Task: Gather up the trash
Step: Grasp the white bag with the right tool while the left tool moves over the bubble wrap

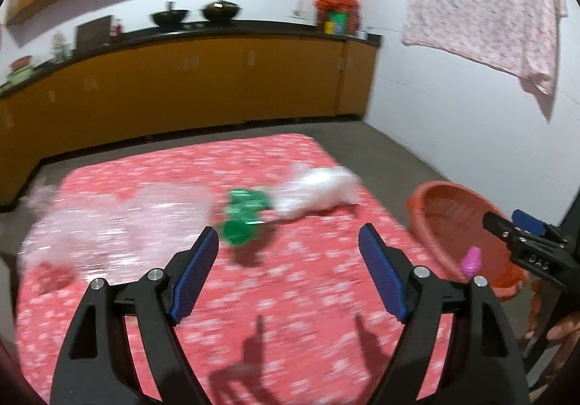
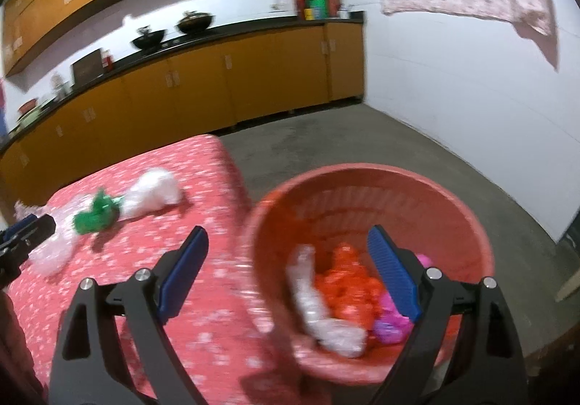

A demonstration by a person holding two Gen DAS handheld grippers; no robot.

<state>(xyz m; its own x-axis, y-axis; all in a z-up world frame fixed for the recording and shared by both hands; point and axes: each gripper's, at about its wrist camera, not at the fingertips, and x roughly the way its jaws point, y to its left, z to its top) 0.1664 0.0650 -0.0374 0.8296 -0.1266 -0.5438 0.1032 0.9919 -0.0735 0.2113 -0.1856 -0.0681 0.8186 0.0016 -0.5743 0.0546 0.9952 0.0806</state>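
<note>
On the table's red flowered cloth (image 1: pixel 297 300) lie a crumpled green piece (image 1: pixel 243 220), a white plastic bag (image 1: pixel 319 191) and a sheet of clear plastic wrap (image 1: pixel 119 224). My left gripper (image 1: pixel 288 229) hovers open over the cloth, short of the green piece, with nothing between its fingers. A red-orange basket (image 2: pixel 362 169) stands off the table's right edge. In it lie a silvery wrap (image 2: pixel 319 310), an orange crumple (image 2: pixel 348 292) and a pink piece (image 2: pixel 391 325). My right gripper (image 2: pixel 288 229) is open above the basket's near rim, empty.
Orange kitchen cabinets (image 1: pixel 181 86) under a black counter with two black pans (image 1: pixel 195 13) run along the far wall. A pink patterned cloth (image 1: pixel 482 6) hangs on the white wall at right. Grey floor (image 2: pixel 344 137) lies between table, basket and cabinets.
</note>
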